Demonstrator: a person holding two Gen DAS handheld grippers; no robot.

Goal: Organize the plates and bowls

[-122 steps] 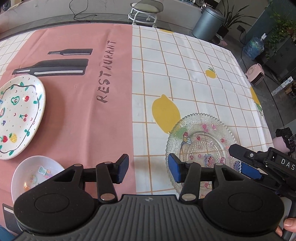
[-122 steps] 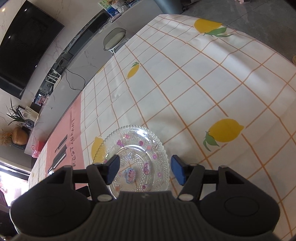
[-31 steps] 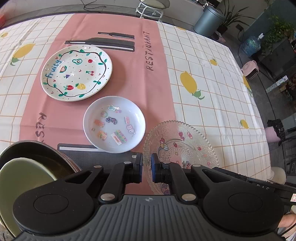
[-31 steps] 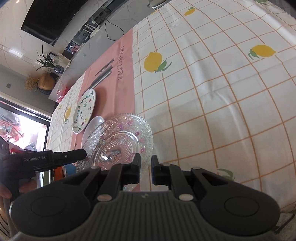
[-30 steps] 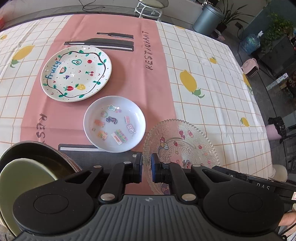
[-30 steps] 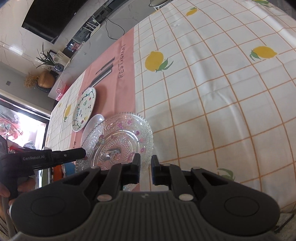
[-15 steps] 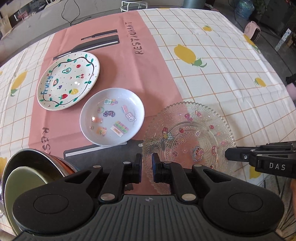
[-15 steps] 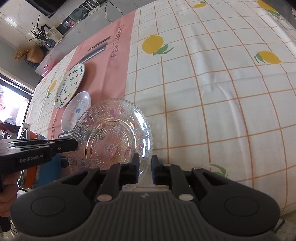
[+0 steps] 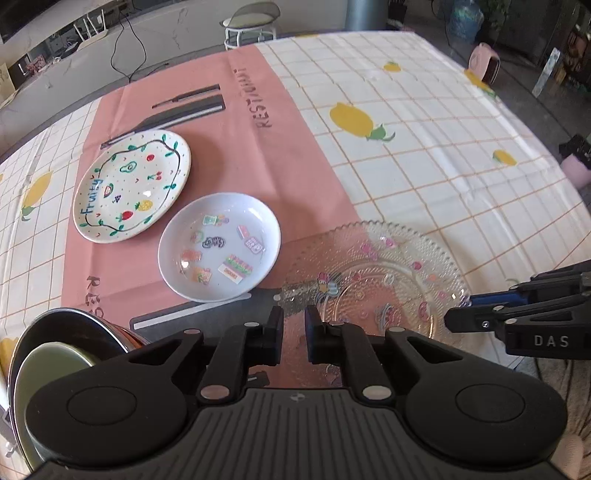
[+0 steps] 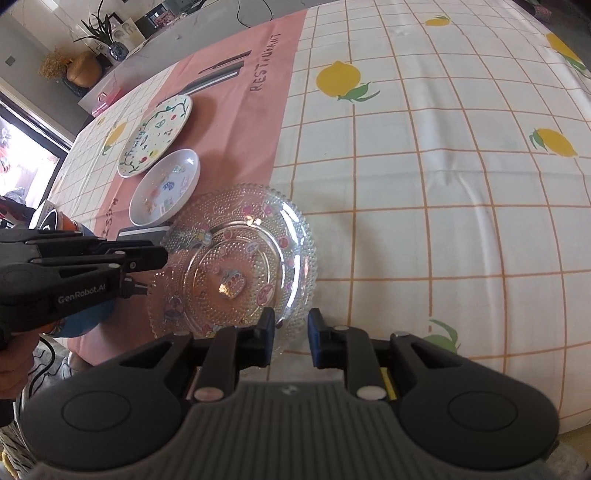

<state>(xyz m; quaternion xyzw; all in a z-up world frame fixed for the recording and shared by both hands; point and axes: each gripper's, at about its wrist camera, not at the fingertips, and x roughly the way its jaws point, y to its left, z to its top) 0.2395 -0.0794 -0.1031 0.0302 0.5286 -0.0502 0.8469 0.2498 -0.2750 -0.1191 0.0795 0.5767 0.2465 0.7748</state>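
A clear glass plate (image 9: 376,284) with cartoon stickers is held above the table near its front edge; it also shows in the right wrist view (image 10: 236,262). My left gripper (image 9: 293,330) is shut on its left rim. My right gripper (image 10: 290,341) has a small gap between its jaws around the plate's right rim, so its grip is loosening. A white bowl (image 9: 218,245) with stickers and a white fruit-pattern plate (image 9: 131,184) lie on the pink runner (image 9: 240,140) beyond.
A stack of a dark pan and a green bowl (image 9: 48,365) sits at the near left. The lemon-print tablecloth (image 9: 424,129) stretches to the right. A stool (image 9: 251,26) and bin stand beyond the table's far edge.
The glass plate has been carried left and up, closer to the white bowl. My right gripper's jaws have parted a little from fully shut.
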